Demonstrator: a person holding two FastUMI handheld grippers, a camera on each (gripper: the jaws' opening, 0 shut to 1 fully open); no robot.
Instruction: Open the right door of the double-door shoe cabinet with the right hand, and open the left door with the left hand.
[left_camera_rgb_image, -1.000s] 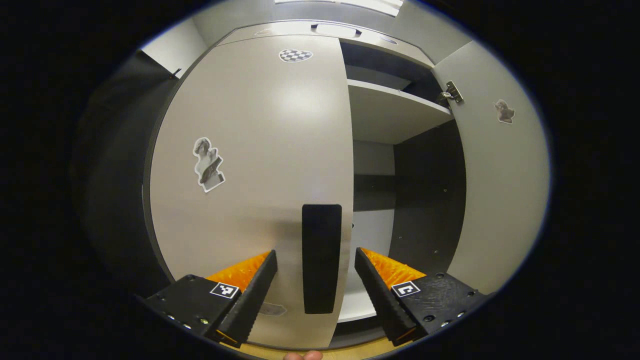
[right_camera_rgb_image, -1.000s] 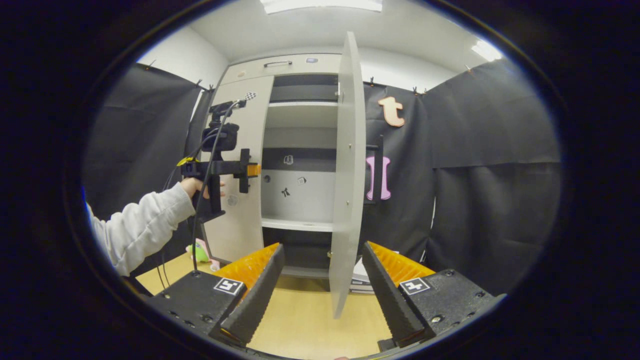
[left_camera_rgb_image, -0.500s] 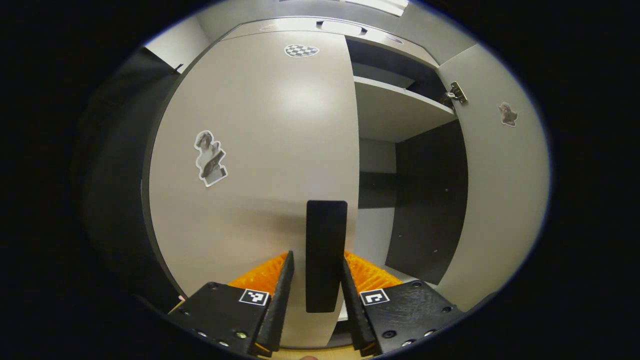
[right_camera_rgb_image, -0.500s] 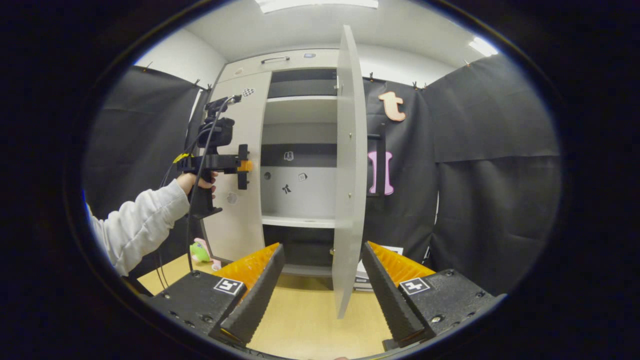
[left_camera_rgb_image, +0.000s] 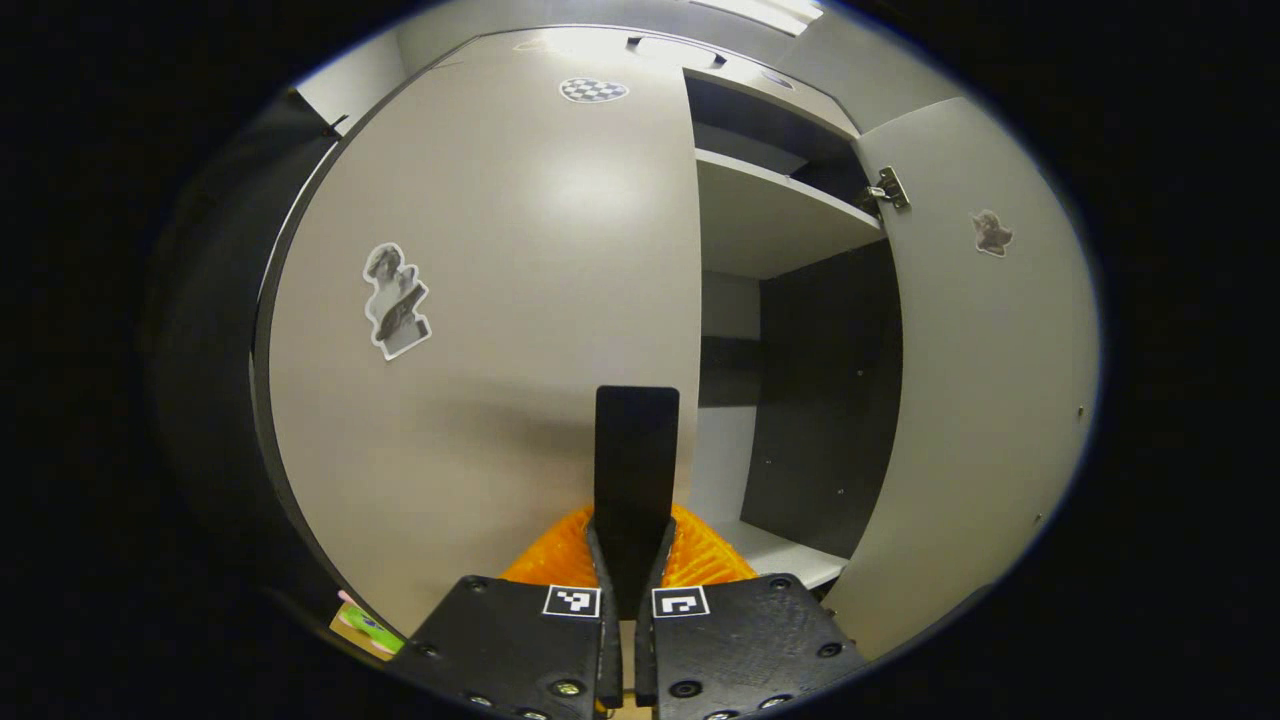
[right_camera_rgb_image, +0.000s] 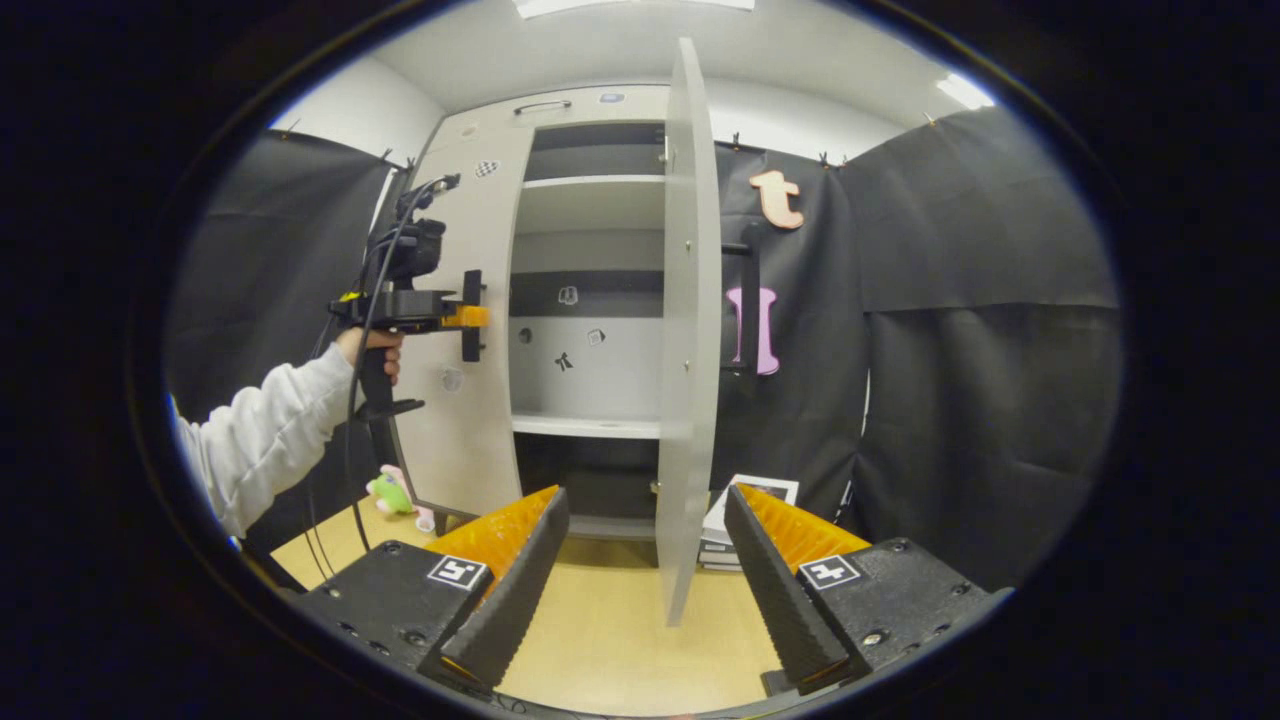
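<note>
Left door (left_camera_rgb_image: 480, 330) barely ajar, right door (right_camera_rgb_image: 680, 330) swung wide, edge-on to us. We pull black handle (left_camera_rgb_image: 635, 470) outward along hinge arc, wrist following swing so grip won't slip off. Left gripper (left_camera_rgb_image: 628, 560): fingers together, clamped on handle. Right gripper (right_camera_rgb_image: 645, 570): fingers wide apart, holding nothing, backed well off cabinet.

Tall pale-grey double-door shoe cabinet (right_camera_rgb_image: 590, 105): right door (right_camera_rgb_image: 685, 330) swung wide open; left door (left_camera_rgb_image: 500, 300), with black vertical handle (left_camera_rgb_image: 633, 470), shut.
</note>
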